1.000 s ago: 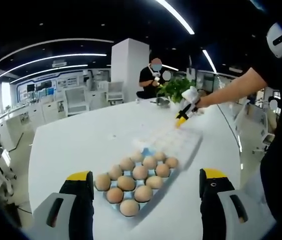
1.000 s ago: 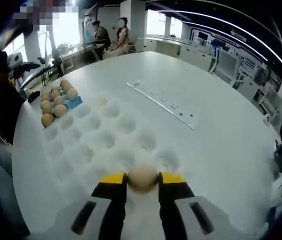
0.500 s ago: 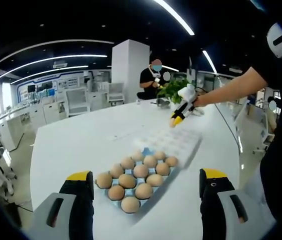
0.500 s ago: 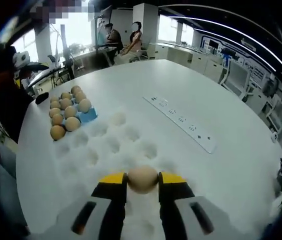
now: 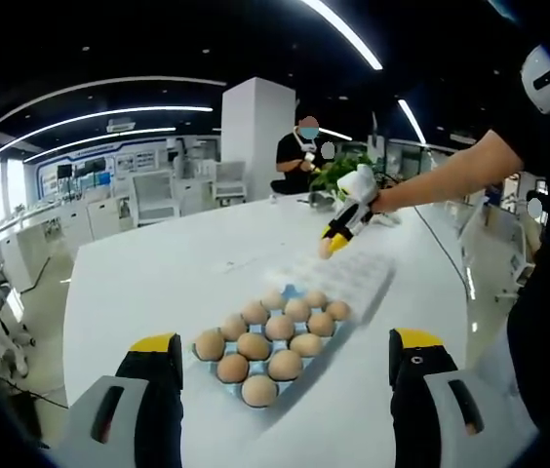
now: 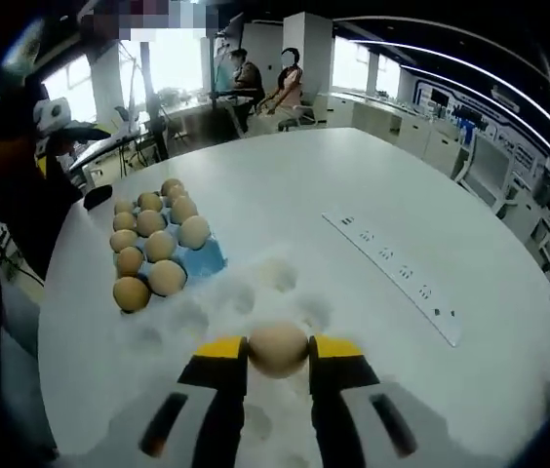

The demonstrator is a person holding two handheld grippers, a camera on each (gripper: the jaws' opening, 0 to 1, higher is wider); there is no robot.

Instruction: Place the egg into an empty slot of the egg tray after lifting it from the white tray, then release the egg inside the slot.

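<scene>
Right gripper [image 6: 278, 353], yellow-tipped jaws clamped on one smooth tan egg [image 6: 278, 349], held above the dimpled white tray [image 6: 255, 292]. The adjoining blue egg tray [image 6: 207, 260] carries eleven eggs; a white power strip [image 6: 397, 278] lies beyond on the round white table [image 6: 285, 175]. Left gripper [image 5: 285, 366], jaws wide apart, holds nothing and faces the same trays.

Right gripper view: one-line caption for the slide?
Right gripper holds an egg between its jaws above the white tray, eggs filling the blue egg tray ahead.
</scene>
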